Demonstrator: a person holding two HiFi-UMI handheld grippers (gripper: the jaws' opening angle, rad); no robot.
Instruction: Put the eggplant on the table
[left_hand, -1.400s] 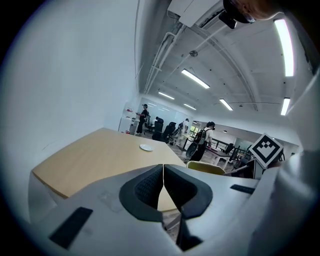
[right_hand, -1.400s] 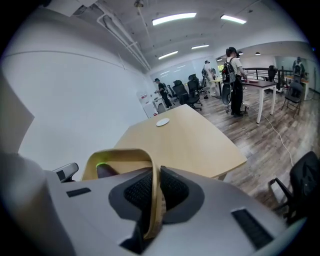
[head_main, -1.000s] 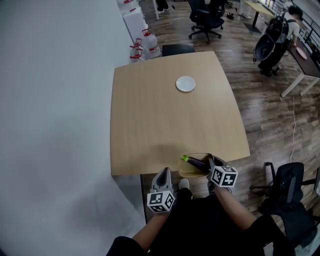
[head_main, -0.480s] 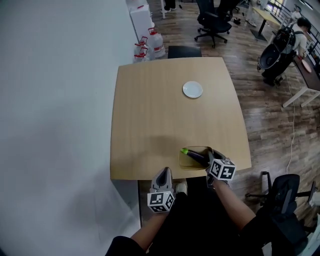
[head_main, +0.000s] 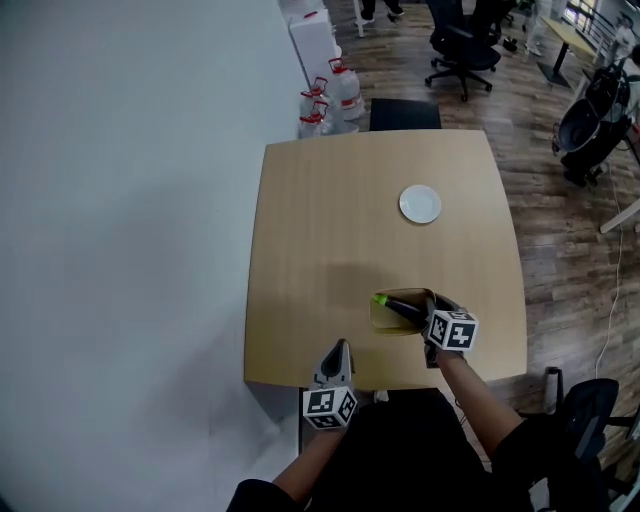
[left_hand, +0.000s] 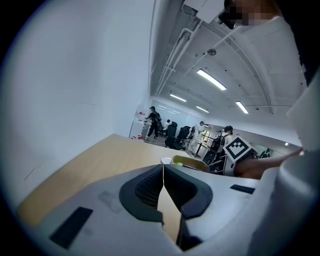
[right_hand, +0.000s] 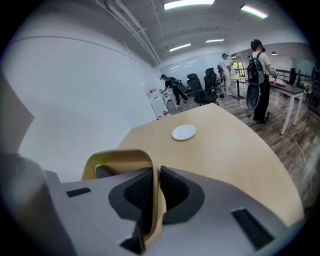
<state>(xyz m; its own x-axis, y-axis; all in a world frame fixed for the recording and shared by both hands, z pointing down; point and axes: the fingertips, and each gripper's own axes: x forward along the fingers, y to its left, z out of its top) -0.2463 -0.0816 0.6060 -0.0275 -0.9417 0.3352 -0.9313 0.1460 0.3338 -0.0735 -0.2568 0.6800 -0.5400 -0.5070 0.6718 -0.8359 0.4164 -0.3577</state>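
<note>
Eggplant (head_main: 398, 304) lies in the bowl (head_main: 384, 322) over the tabletop's (head_main: 320, 220) 5 o'clock edge. Right tongs (head_main: 433, 308) are clenched on the bowl rim. Left tongs (head_main: 338, 352) are clenched and empty. Hold the bowl level and set it down well inside the edge.

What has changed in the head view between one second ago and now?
The right gripper, shut on the rim of the yellow bowl with the eggplant inside, carried it from the near edge of the table further in over it. The left gripper, shut and empty, came forward to that edge. The grip and the white plate stayed as they were.
</note>
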